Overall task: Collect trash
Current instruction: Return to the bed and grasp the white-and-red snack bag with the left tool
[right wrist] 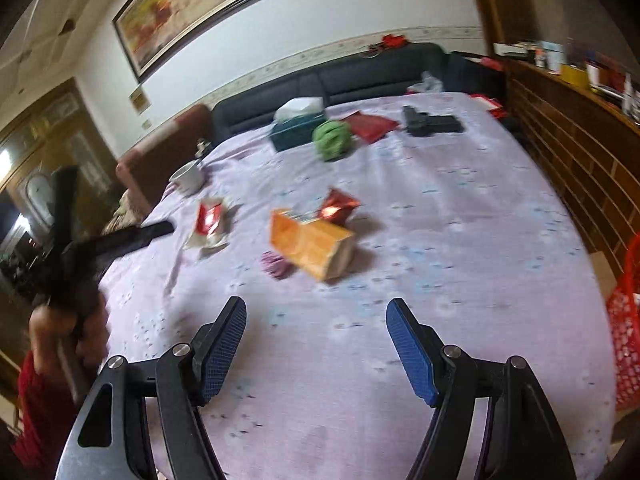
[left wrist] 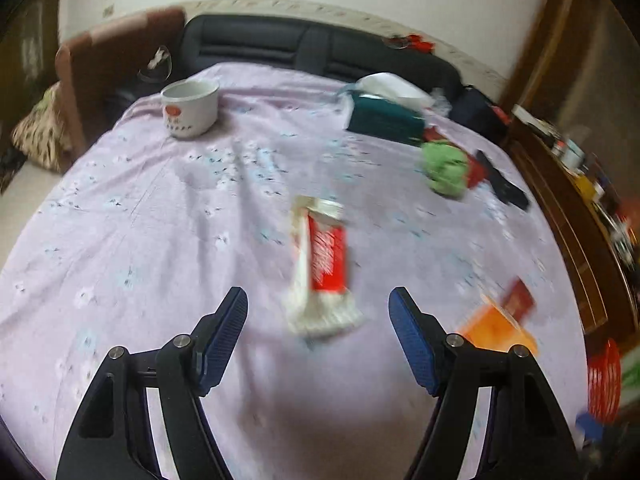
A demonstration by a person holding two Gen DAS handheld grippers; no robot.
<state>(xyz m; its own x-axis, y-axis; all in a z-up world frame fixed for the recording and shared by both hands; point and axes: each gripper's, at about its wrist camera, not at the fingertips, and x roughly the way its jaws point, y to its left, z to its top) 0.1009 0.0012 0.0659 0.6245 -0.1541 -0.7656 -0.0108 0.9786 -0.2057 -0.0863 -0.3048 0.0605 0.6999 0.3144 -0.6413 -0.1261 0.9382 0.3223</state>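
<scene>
1. Left gripper [left wrist: 318, 312]: jaws spread wide, holding nothing; ribbed blue pads on black linkage arms, poised just above the cloth.
2. Red-and-white wrapper [left wrist: 320, 264]: lying flat just beyond and between the left fingertips, long axis running near to far; crinkled, thin, crimped at both ends. Best taken across its narrow width, pads lowered to the cloth first, since so flat a film probably slips from a high pinch.
3. Right gripper [right wrist: 316, 320]: likewise wide open and empty, above bare cloth nearer than the trash.
4. Orange carton [right wrist: 310, 246]: boxy, tipped on its side, open end toward the near right; beyond the right fingertips. Probably stiff enough for a firm squeeze across its flat faces.
5. Red foil wrapper [right wrist: 338, 206]: shiny, crumpled, just beyond the carton; a small purple scrap [right wrist: 274, 264] at the carton's near left.
6. Tablecloth [left wrist: 160, 220]: pale lilac, printed, softly wrinkled; liable to bunch under dragging pads.
7. Far items: white cup [left wrist: 190, 108] far left, teal tissue box [left wrist: 384, 118], green crumpled ball [left wrist: 446, 170].
8. Red mesh basket [right wrist: 626, 320]: off the right edge, possibly the bin.
</scene>
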